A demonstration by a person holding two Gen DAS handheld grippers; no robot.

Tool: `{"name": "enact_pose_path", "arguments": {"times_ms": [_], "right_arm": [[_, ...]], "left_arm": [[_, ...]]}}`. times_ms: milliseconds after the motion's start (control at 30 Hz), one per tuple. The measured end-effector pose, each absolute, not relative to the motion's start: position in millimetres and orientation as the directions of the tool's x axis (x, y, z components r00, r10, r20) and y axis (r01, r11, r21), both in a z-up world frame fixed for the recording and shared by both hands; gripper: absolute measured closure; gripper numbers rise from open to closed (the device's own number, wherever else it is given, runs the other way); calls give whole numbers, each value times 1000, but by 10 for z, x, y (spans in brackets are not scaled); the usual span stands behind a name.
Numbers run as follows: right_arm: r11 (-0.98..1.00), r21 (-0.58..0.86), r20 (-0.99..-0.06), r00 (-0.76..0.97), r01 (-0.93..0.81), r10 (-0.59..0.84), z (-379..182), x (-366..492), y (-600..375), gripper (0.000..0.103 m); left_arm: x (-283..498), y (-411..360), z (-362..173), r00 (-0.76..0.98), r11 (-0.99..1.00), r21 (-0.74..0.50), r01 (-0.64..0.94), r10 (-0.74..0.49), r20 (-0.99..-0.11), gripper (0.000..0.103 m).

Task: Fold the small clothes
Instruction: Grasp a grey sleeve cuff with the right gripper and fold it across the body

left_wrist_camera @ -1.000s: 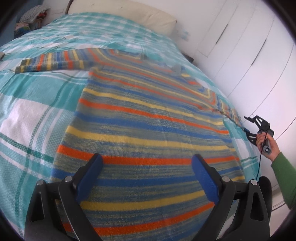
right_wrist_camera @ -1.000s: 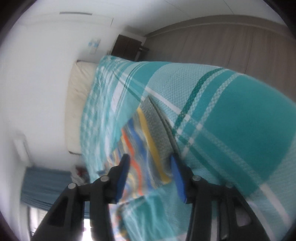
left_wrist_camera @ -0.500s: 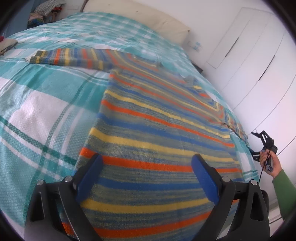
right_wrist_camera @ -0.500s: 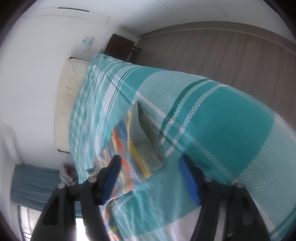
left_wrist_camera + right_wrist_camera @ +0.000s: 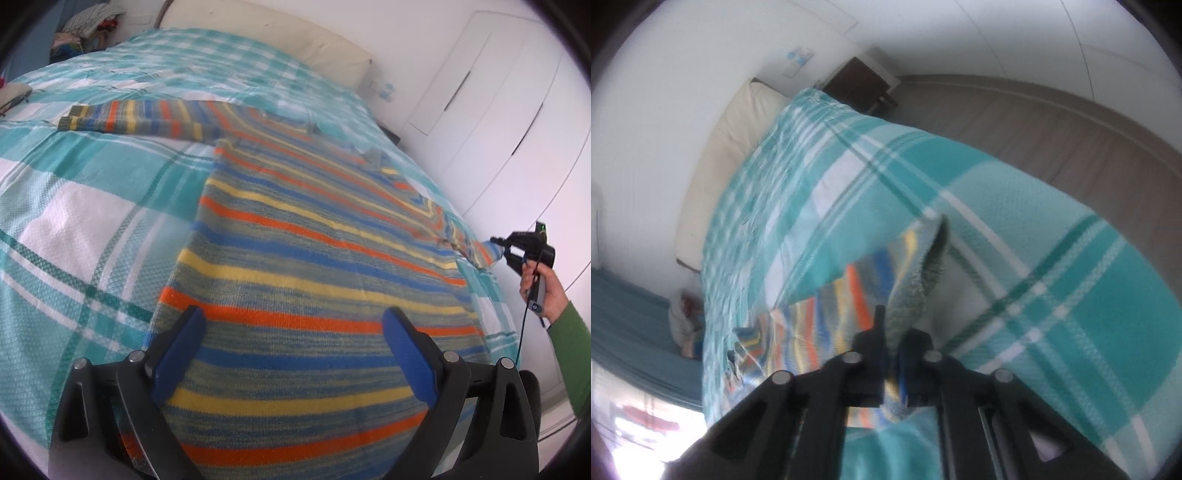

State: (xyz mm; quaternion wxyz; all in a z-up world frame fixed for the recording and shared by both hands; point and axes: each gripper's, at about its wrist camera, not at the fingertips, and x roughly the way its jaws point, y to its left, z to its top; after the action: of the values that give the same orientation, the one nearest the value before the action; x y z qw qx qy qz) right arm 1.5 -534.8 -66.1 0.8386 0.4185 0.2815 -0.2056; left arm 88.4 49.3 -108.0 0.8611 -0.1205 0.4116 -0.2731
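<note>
Knitted striped sweater [image 5: 295, 266] on woven plaid bedspread [image 5: 92, 221]; right hand-held gripper [image 5: 892, 354] pinches its sleeve, left hand-held gripper [image 5: 295, 354] gapes.

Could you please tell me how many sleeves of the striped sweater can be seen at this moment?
2. The left sleeve lies stretched flat across the plaid bedspread; the right sleeve is pinched at its cuff in the right gripper at the bed's edge.

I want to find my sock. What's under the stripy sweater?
Only the checked blanket shows around the stripy sweater. Anything beneath its flat body is covered. The right gripper has one sleeve pinched.
</note>
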Motion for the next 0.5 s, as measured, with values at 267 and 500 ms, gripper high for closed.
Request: {"name": "enact_pose_path", "arguments": {"times_ms": [267, 500], "right_arm": [[850, 477, -600, 790, 226, 127, 334, 1512, -3746, 98], [751, 660, -554, 658, -27, 511, -110, 2285, -2871, 31]], "left_arm": [[881, 598, -1082, 511, 805, -466, 367, -593, -622, 6], [833, 606, -1082, 522, 810, -443, 383, -586, -620, 6]]}}
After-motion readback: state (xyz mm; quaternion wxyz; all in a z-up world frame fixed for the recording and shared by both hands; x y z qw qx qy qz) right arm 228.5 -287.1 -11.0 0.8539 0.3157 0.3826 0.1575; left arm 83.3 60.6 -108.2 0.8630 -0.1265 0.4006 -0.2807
